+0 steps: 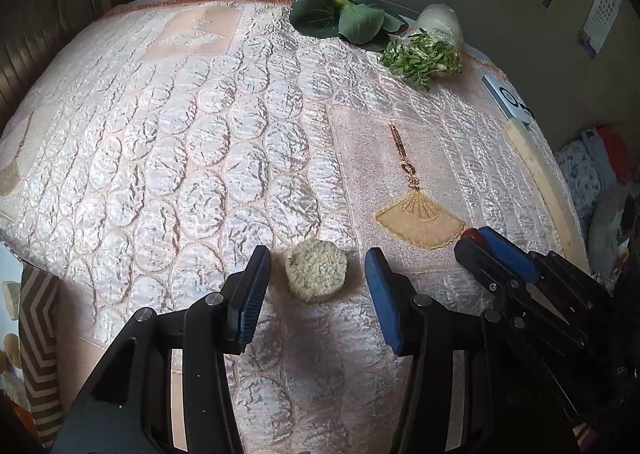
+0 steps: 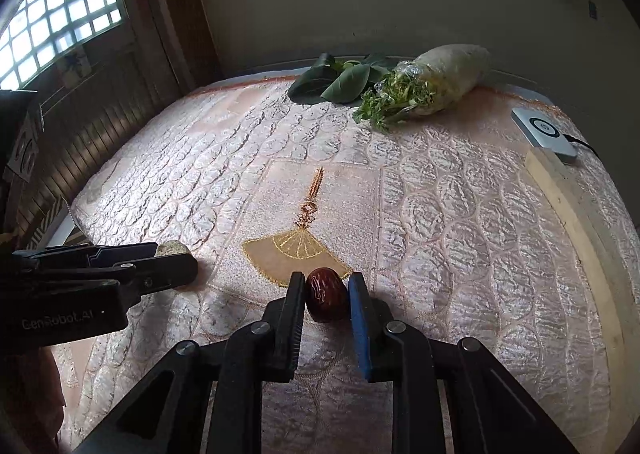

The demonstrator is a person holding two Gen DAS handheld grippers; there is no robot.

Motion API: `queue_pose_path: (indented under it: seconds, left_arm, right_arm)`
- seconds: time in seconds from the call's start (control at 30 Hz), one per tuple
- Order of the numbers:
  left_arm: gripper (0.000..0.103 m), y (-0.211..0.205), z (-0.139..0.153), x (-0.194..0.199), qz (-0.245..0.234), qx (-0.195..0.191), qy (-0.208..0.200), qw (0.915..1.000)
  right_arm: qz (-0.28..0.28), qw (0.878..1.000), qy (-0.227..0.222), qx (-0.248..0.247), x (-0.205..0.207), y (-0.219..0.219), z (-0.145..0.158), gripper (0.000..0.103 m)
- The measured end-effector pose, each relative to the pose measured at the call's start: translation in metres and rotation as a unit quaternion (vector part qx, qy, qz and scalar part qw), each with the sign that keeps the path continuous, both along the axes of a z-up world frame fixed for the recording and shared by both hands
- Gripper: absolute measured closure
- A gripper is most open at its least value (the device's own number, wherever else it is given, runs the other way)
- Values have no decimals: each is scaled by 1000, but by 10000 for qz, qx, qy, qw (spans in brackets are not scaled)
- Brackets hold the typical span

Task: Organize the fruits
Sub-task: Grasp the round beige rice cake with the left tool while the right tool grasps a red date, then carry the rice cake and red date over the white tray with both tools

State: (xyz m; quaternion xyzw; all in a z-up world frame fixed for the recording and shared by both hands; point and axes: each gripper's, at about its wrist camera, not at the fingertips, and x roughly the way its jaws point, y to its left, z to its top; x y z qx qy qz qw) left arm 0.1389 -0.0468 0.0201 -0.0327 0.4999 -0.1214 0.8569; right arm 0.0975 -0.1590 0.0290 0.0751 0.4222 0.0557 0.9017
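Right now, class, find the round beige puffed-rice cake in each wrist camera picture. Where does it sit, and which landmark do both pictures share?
Left wrist view: the rice cake lies low and centre on the quilted cloth, between the open fingers of the left gripper.
Right wrist view: only its top shows at the left, behind the left gripper.
Shared landmark: the embroidered fan.

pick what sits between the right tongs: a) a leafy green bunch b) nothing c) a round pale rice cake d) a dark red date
d: in the right wrist view the right tongs flank a dark red date on the quilted cloth; whether they squeeze it is unclear.
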Motion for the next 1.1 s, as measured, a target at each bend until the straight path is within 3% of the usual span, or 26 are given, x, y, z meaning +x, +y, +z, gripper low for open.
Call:
queue_pose_path:
  seconds: [0.17, 0.23, 0.33, 0.83, 1.1]
  left_arm:
    - [55, -4, 1, -4, -15, 315, 11, 9995]
    - [65, 0, 1, -6, 58, 335, -26, 9994]
    - [73, 9, 1, -6, 87, 28, 79, 9999]
    - [74, 48, 20, -59, 369, -143, -75, 9992]
    - [74, 72, 32, -99, 531, -108, -349, 9979]
  right_arm:
    - [101, 9999, -51, -93, -4, 6, 3, 82]
    - [135, 9998, -61, -100, -5, 8, 3, 82]
    - [176, 9998, -48, -127, -6, 11, 4, 82]
    - [429, 9989, -102, -155, -32, 46, 18, 82]
    - [691, 9972, -249, -133, -56, 79, 29, 82]
